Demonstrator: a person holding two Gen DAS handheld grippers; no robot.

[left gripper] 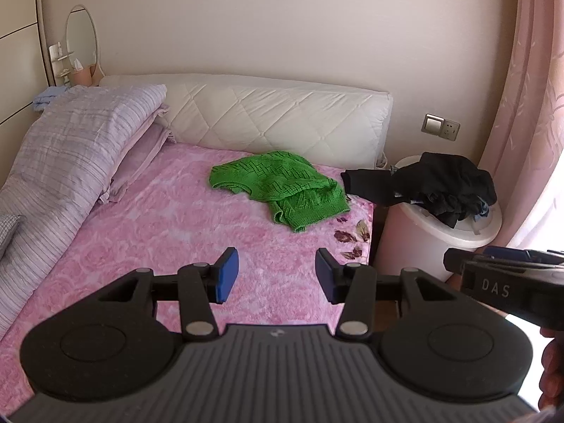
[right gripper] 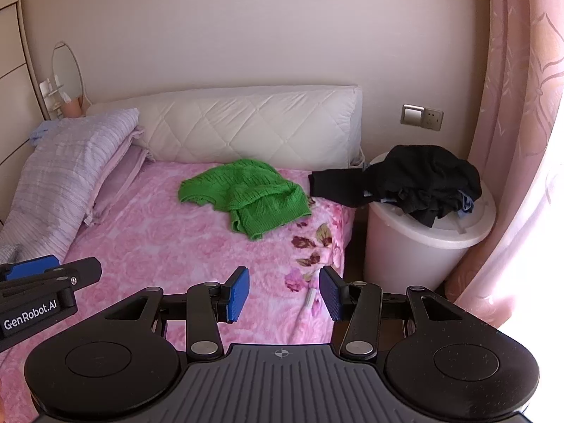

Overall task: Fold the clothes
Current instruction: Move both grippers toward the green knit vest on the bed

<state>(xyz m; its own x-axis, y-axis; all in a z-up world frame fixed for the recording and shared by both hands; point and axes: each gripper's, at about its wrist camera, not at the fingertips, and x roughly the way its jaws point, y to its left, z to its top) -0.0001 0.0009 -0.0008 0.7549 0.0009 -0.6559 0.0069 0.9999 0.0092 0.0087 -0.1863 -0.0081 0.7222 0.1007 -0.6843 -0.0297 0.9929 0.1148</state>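
From the left wrist view: left claw [left gripper: 276,275] held wide, blue pads [left gripper: 227,275] well parted with nothing between them, poised above the near part of the bed [left gripper: 141,232], presumably so as to be ready for a grab rather than committed to one. Farther up the pink floral blanket, near the quilted white headboard [left gripper: 275,116], a green knitted sweater [left gripper: 282,187] lying crumpled and bunched, not spread flat, so no fold begun on it yet by the look of things. Beside the bed, on the right, a white bin [left gripper: 451,232] heaped with dark clothes [left gripper: 433,183], one black piece draped over toward the bed edge; probably the waiting pile. At the left, a folded lilac quilt [left gripper: 70,148] stacked clear of the working patch. At the right edge, part of the other tool, its fingers out of sight here. From the right wrist view: right claw [right gripper: 283,292] likewise wide and empty, hovering over the bed's near right corner, level with its partner, whose body shows at the left edge. Green sweater [right gripper: 246,194] well ahead of both, dark clothes [right gripper: 423,179] beyond it on the bin [right gripper: 423,250]. Likely next: a reach forward by both for the sweater, to flatten it on the open blanket first.
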